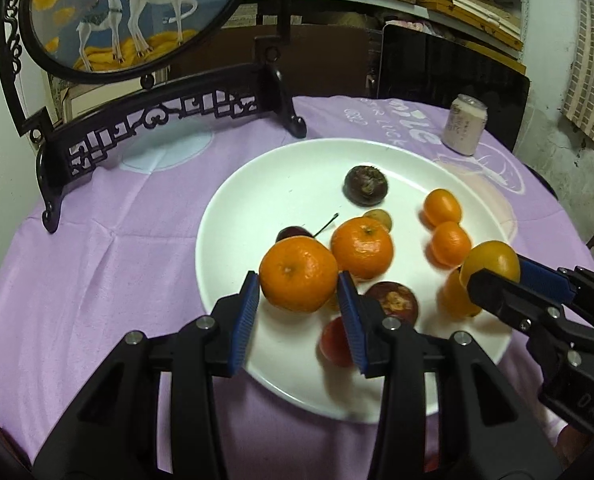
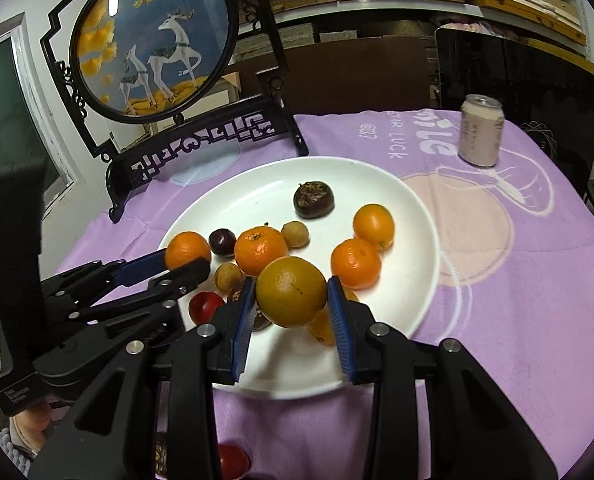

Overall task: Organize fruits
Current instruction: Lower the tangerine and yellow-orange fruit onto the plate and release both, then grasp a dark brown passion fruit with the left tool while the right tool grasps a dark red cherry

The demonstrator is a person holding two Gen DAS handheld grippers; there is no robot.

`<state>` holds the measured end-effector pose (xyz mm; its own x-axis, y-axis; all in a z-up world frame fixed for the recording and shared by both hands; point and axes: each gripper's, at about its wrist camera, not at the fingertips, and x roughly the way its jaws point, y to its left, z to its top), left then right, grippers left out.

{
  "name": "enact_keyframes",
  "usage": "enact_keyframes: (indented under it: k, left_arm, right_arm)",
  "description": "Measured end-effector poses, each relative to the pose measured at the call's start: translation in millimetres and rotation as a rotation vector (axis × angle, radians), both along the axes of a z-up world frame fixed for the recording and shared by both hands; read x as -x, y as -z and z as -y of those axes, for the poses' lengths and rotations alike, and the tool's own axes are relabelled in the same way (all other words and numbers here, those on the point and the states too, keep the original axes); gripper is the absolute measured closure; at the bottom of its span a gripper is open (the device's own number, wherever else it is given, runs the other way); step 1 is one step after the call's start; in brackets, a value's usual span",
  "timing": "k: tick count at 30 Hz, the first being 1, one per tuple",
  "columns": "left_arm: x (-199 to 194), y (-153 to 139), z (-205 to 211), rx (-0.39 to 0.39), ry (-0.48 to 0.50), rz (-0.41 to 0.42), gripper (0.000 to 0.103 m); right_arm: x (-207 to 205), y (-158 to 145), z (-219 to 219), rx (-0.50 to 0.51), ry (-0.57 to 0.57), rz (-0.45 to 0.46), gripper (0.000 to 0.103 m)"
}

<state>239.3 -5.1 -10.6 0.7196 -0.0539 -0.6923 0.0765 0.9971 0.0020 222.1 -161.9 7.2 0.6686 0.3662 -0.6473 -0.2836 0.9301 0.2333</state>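
Over the white plate (image 1: pixel 225 208), the left claw (image 1: pixel 297 292) pinches a tangerine (image 1: pixel 299 276) between its blue pads, held above the plate's left-centre; to its right, the right claw (image 2: pixel 293 300) pinches a yellowish orange (image 2: pixel 291 292), raised over the near rim; loose fruits lie directly beneath and beyond both, so either claw, judging by this, lowers straight down to release.

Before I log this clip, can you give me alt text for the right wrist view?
The right gripper, its blue-padded jaws shut on a round yellow-orange citrus fruit, hangs above a white round plate of mixed fruits on a lilac tablecloth. The left gripper holds a small orange mandarin at the plate's left. Behind stand a pale drink can and a black-framed deer screen.
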Motion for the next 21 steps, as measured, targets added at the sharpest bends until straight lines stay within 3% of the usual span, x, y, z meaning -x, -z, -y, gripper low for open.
enact_keyframes:
  k: [1,3,5,21]
  left_arm:
    - [-0.2,0.4,-0.3,-0.009,-0.008,0.010,0.057]
    - [1.7,-1.3,-0.9,-0.025,-0.023,0.041,0.039]
    - [4.8,-5.0,-0.2,-0.027,-0.025,0.064,0.039]
    - [55.7,-24.0,0.4,-0.094,-0.034,0.153,0.028]
  right_arm:
    - [-0.3,1.4,0.4,-0.001,0.000,-0.001,0.062]
    - [1.0,1.9,2.0,0.001,0.005,0.006,0.052]
    - [5.8,-0.2,6.1,0.006,0.019,0.032,0.047]
    - [50.7,-3.4,12.8,-0.012,-0.009,0.036,0.047]
